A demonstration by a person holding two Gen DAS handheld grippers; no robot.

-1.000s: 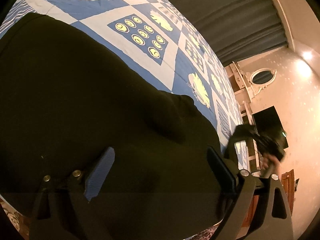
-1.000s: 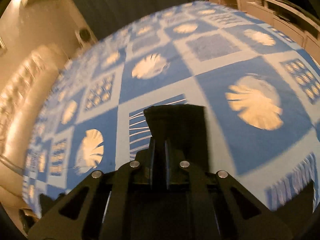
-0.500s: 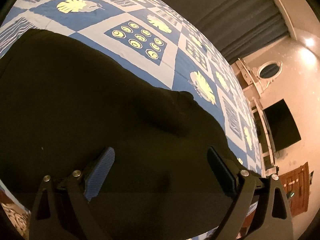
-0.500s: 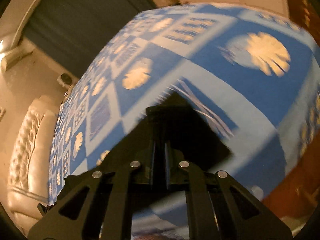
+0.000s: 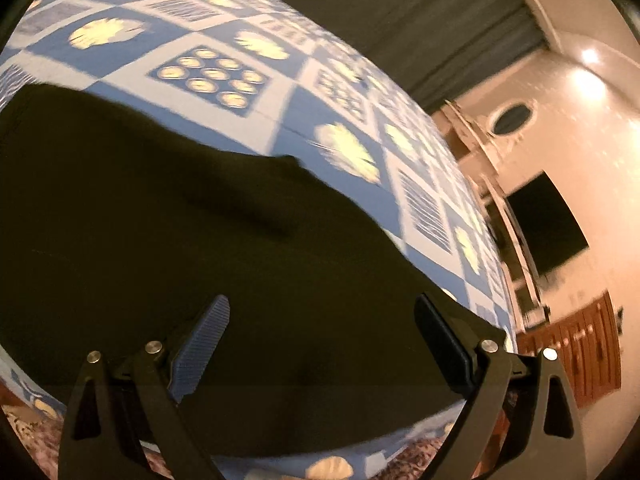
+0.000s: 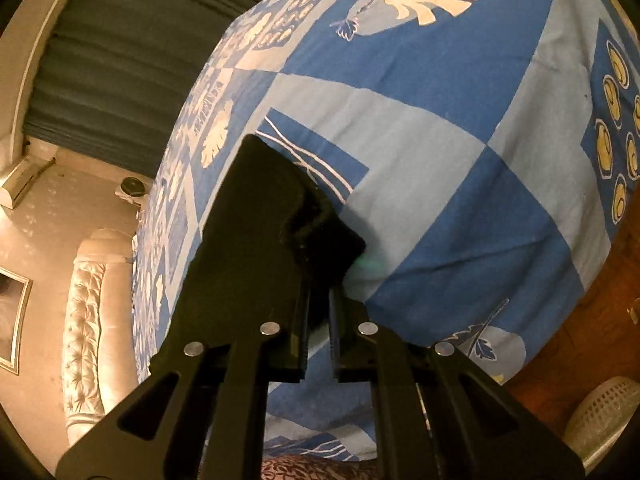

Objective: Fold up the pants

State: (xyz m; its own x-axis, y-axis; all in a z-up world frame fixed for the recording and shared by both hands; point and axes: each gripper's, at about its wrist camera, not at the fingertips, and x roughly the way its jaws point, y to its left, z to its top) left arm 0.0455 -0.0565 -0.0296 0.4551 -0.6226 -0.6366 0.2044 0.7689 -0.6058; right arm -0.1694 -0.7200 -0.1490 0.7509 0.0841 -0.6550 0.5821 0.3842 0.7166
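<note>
right hand-held gripper (image 6: 318, 320) lower, rolled, pants (image 6: 256, 248) alongside

No legible text, label, brand, number or sign appears in either view. The bedspread (image 6: 460, 128) carries only printed motifs: shells, leaves, wavy lines and rows of ovals, in blue and cream squares across both frames. The dark pants (image 5: 160, 240) show no readable tag or lettering. The framed picture (image 6: 10, 320) at the left edge of the right wrist view is too blurred and cut off to yield any writing.
</note>
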